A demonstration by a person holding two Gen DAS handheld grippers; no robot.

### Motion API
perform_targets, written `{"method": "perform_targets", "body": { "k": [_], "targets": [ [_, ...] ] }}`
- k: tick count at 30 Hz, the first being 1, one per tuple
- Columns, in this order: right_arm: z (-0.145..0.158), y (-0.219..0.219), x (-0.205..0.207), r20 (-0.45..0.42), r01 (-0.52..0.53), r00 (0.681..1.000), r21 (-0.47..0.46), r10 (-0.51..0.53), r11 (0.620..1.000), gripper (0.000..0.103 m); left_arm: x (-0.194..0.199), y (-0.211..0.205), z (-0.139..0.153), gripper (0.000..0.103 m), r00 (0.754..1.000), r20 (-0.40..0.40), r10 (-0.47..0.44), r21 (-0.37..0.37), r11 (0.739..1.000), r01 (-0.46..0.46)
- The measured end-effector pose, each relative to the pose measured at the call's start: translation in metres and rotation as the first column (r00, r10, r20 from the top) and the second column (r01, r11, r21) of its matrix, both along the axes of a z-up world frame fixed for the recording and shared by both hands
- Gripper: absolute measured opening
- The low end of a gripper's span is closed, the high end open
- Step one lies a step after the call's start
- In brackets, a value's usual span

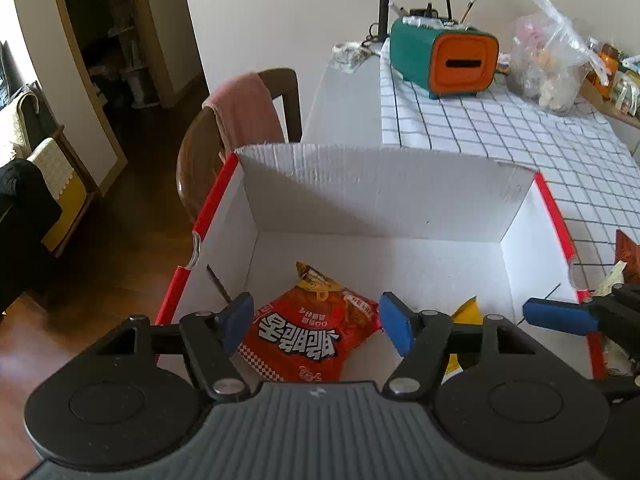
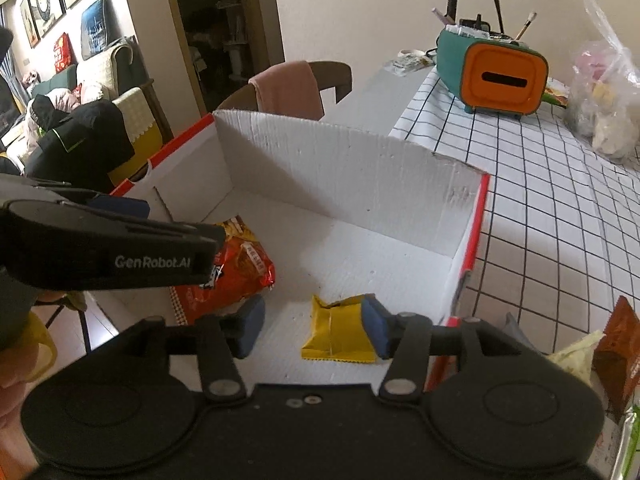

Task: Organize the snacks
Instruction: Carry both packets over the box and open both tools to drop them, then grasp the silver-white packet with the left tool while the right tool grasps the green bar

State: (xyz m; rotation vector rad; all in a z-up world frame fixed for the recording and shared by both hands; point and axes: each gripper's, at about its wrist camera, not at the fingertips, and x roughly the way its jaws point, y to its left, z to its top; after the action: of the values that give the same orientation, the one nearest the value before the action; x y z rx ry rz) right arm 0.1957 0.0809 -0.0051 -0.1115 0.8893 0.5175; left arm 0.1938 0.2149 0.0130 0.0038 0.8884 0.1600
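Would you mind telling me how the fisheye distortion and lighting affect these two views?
Left wrist view: the box rim bows upward, and its back wall casts a soft shadow inside. Right wrist view: the tablecloth grid lines curve, and the left hand-held gripper blocks part of the red snack bag.

From the left wrist we look down, close, into the white box (image 1: 380, 200), facing its far wall. From the right wrist we see the same box (image 2: 340, 168) from its right side — angled leftward. Both views share the red packet (image 1: 312, 332) (image 2: 236, 276) and the teal holder (image 1: 444, 60) (image 2: 492, 76).
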Motion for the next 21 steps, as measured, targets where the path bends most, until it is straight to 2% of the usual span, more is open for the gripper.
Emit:
{"method": "perform_targets", "body": {
  "k": [5, 9, 14, 21],
  "targets": [
    [0.016, -0.015, -0.008, 0.031, 0.016, 0.999, 0.020, -0.016, 1.000, 0.064, -0.009, -0.009, 0.014, 0.076, 0.999, 0.036, -0.015, 0.003, 1.000, 0.015],
    [0.030, -0.031, -0.015, 0.055, 0.036, 0.998, 0.037, -0.038, 0.999, 0.067, -0.018, -0.018, 0.024, 0.076, 0.998, 0.061, -0.034, -0.006, 0.999, 0.034],
    [0.045, -0.052, -0.025, 0.085, 0.053, 0.995, 0.052, -0.057, 0.997, 0.078, -0.030, -0.035, 0.035, 0.078, 0.994, 0.092, -0.064, 0.001, 0.998, 0.064],
    [0.061, -0.089, -0.041, 0.118, 0.083, 0.989, 0.059, -0.090, 0.995, 0.087, -0.045, -0.064, 0.049, 0.078, 0.985, 0.119, -0.128, -0.012, 0.991, 0.130]
  ]
}}
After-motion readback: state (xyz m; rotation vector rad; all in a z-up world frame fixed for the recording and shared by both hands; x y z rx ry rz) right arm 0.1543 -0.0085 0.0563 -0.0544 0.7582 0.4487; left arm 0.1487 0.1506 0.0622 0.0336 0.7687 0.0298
